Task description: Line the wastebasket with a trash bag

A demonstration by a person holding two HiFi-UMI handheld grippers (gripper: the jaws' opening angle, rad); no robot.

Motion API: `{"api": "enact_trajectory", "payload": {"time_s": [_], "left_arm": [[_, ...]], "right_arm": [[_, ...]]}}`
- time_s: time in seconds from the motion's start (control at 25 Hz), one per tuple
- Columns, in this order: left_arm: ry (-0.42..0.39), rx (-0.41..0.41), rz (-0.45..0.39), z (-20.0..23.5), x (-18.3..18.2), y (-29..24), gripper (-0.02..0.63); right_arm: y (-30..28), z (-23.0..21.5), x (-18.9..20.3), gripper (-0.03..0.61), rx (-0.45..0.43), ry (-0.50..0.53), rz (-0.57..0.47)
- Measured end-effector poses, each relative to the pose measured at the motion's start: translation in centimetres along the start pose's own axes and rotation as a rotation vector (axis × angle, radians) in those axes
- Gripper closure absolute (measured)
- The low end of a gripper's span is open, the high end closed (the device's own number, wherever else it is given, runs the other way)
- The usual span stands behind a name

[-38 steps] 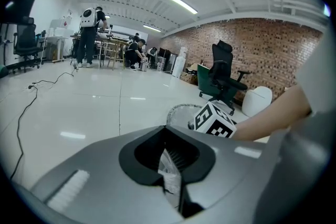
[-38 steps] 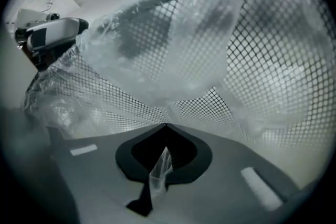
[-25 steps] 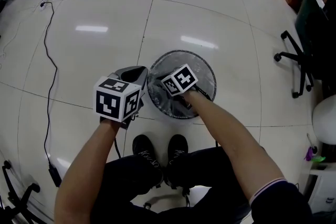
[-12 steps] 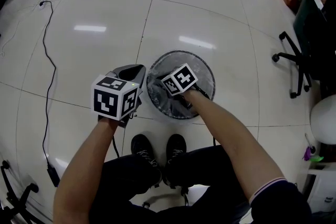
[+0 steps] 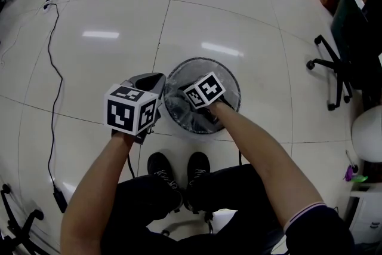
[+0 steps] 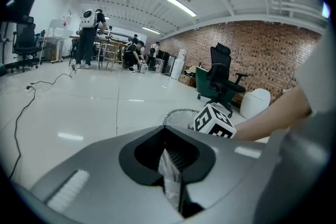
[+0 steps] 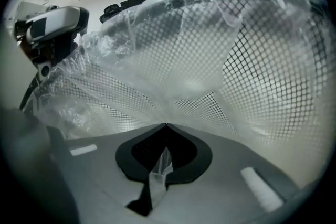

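A round black mesh wastebasket (image 5: 231, 82) stands on the white floor in front of the person's feet. A clear trash bag (image 5: 179, 113) lies inside it. My left gripper (image 5: 159, 82) sits just outside the basket's left rim, shut on a strip of the clear bag (image 6: 169, 178). My right gripper (image 5: 190, 98) reaches down inside the basket, mostly hidden under its marker cube (image 5: 204, 90). In the right gripper view the jaws (image 7: 166, 126) are shut on a fold of the bag (image 7: 159, 171), with the film (image 7: 157, 60) spread against the mesh wall (image 7: 257, 65).
A black cable (image 5: 52, 57) runs along the floor on the left, down to a power brick (image 5: 60, 199). An office chair (image 5: 346, 51) stands at the right. The person's shoes (image 5: 179, 167) are close to the basket. People work at tables (image 6: 92, 34) far off.
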State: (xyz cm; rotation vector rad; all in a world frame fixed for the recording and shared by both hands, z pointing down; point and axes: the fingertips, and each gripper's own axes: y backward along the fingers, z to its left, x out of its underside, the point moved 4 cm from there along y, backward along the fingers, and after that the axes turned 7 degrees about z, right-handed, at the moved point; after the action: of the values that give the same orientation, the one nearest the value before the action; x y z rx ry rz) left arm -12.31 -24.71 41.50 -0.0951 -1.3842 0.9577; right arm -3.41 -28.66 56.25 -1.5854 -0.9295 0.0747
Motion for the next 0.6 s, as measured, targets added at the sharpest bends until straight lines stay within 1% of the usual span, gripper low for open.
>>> {"api": "enact_trajectory", "payload": {"time_s": [0.16,0.32,0.6], "left_arm": [[-0.005,0.007,-0.008,-0.2,-0.4,0.0,0.601],[-0.01,0.013,-0.016,-0.4,-0.7,0.1,0.601],[-0.025,0.023,-0.026,-1.3,-1.3,0.1,0.601]], "right_arm": [[0.6,0.1,-0.4,0.577,0.001,0.0,0.001],[1.7,0.1,-0.6,0.548,0.002,-0.002,0.0],[4.3,0.7,-1.7,0.548,0.012,0.014,-0.025]]}}
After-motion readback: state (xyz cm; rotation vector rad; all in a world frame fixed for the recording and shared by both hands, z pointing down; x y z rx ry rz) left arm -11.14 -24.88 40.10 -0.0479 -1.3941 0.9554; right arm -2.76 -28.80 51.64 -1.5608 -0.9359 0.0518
